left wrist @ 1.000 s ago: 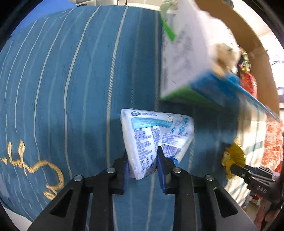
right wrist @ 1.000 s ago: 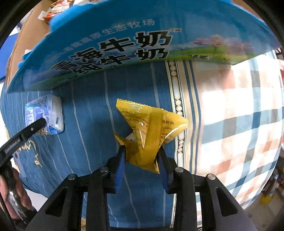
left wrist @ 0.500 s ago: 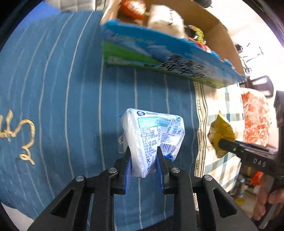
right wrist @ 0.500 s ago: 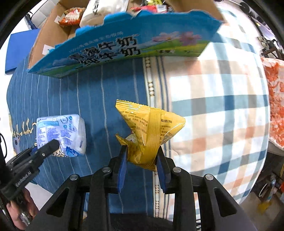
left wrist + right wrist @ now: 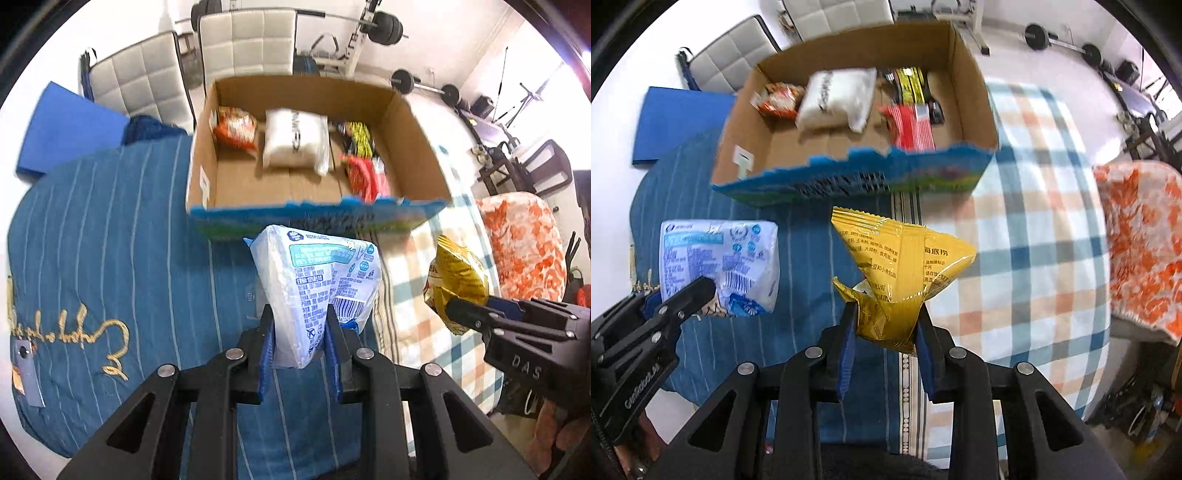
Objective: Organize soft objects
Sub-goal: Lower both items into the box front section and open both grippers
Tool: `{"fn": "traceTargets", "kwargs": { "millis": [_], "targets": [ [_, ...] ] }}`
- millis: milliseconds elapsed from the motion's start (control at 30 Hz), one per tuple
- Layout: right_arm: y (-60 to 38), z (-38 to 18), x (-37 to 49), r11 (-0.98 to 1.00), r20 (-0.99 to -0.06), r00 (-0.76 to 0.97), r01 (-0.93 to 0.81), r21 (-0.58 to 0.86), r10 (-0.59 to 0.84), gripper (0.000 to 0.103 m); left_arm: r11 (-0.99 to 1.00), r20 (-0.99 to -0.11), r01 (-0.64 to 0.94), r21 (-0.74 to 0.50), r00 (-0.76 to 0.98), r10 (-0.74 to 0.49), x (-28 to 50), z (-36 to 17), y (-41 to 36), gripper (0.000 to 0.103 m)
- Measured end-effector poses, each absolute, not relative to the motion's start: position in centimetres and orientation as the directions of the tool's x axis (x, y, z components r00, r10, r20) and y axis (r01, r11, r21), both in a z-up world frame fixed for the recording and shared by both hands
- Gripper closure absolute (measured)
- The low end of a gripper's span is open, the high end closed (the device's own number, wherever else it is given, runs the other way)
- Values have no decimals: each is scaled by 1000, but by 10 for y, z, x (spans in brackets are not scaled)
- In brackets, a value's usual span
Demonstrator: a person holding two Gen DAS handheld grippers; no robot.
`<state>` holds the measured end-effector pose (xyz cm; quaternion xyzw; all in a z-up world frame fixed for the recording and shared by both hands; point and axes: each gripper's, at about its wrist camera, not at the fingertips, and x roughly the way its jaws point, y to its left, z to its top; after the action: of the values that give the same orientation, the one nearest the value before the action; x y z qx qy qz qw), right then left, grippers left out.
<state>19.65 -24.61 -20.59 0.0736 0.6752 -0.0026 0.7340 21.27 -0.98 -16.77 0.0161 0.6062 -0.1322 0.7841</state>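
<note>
My left gripper (image 5: pixel 298 325) is shut on a white and blue tissue pack (image 5: pixel 321 284) and holds it in the air above the blue striped cloth. The pack also shows in the right wrist view (image 5: pixel 718 258). My right gripper (image 5: pixel 886 325) is shut on a yellow snack bag (image 5: pixel 905 269), seen in the left wrist view too (image 5: pixel 456 280). Ahead of both stands an open cardboard box (image 5: pixel 207 147), also seen in the right wrist view (image 5: pixel 971 96). It holds a white bag (image 5: pixel 295 138), an orange packet (image 5: pixel 234 127) and red and yellow packets (image 5: pixel 364 168).
The box sits on a table covered by a blue striped cloth (image 5: pixel 110 240) and a checked cloth (image 5: pixel 1034 221). An orange patterned cushion (image 5: pixel 1145 240) lies to the right. White padded chairs (image 5: pixel 243 40) and gym weights (image 5: pixel 384 27) stand behind. A blue mat (image 5: pixel 70 125) lies at the left.
Both grippers have risen and tilted up with their packs still held. The box, seen from its side a second ago, now shows from above with its contents.
</note>
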Motion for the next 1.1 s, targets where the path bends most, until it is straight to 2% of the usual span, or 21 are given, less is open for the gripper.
{"fn": "traceTargets", "kwargs": {
  "millis": [267,467,833,1100],
  "targets": [
    [-246,-152,213,993,-979,185,60,104,91,72,967,-926,217,-130,321,-197,231,-129,-17,82],
    [-243,-134,234,993,-972,215,40,108,97,72,969,-914,223,-108,360,-185,251,-113,-24,82],
    [-236,-135,289,993,-967,227,22,120,112,72,976,-920,195,-92,360,-158,307,-117,-24,82],
    [-236,-159,340,992,-973,200,29,125,117,72,983,-938,169,-74,323,-126,347,-142,-22,82]
  ]
}}
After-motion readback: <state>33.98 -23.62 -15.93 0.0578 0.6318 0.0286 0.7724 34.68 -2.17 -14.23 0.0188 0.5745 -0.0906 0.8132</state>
